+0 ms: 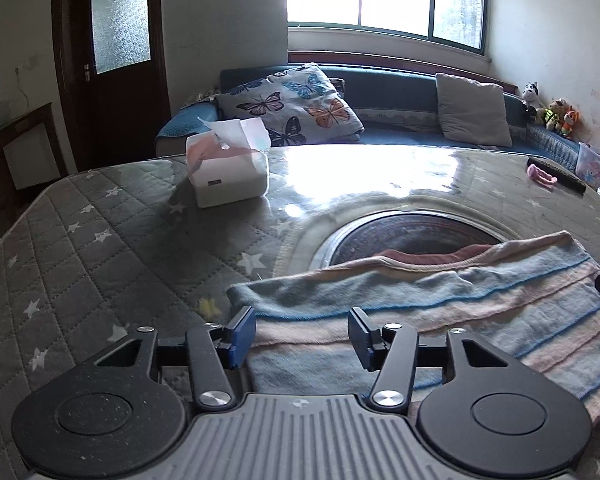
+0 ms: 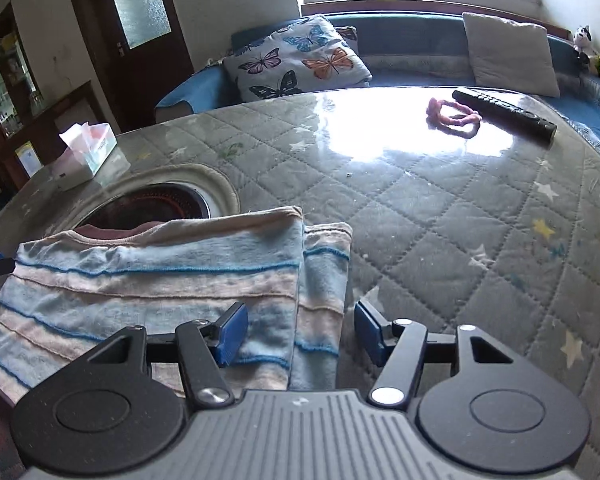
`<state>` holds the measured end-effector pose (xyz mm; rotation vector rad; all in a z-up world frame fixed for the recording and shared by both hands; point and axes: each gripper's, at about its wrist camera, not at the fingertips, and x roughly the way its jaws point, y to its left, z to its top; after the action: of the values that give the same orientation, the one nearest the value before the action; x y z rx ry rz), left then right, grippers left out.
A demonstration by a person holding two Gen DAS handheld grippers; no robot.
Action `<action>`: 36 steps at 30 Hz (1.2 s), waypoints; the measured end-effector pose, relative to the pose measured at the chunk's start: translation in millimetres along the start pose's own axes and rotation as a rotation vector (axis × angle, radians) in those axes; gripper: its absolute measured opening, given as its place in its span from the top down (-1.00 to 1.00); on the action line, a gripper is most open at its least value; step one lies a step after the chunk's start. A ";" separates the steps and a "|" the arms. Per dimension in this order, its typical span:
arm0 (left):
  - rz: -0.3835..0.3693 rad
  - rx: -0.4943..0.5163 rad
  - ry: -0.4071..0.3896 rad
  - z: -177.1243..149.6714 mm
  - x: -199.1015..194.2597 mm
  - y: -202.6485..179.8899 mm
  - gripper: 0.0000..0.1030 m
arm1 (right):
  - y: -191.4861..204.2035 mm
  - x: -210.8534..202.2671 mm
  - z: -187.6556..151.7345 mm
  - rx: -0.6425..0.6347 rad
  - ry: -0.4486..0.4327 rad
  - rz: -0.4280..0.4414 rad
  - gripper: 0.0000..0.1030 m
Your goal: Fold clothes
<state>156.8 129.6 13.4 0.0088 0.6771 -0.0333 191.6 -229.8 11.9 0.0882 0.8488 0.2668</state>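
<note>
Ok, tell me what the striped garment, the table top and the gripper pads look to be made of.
Striped garment: soft knit, probably cotton jersey; matte, fuzzy, with raised stitched ridges along the stripes.
Table top: a quilted star-print cloth, apparently under clear glass or plastic, judging by the hard window glare.
Pads: blue, seemingly rubber or plastic; on the right gripper they look finely ribbed.

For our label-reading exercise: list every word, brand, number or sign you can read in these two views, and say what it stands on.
No text can be read in either view.
Tissue box: a small dark label on its front, too small to read; faint print on its side in the right wrist view, blurred.
Remote control: button markings too small to read.
Striped garment: no print visible.
</note>
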 end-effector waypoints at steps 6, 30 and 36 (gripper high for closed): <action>0.006 0.000 -0.003 -11.2 -5.2 -5.5 -0.26 | 4.2 -3.5 -1.2 0.026 0.018 0.020 0.60; -0.102 -0.070 0.009 -50.2 -40.7 -28.2 -0.30 | 17.7 -36.1 34.2 -0.068 -0.030 -0.143 0.86; -0.117 -0.097 -0.020 -43.3 -45.3 -27.0 -0.30 | 79.8 -39.6 48.7 -0.163 -0.050 -0.025 0.87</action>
<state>93.5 104.7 8.1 -0.1247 0.6583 -0.1131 187.5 -162.1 87.5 -0.0673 0.7757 0.3080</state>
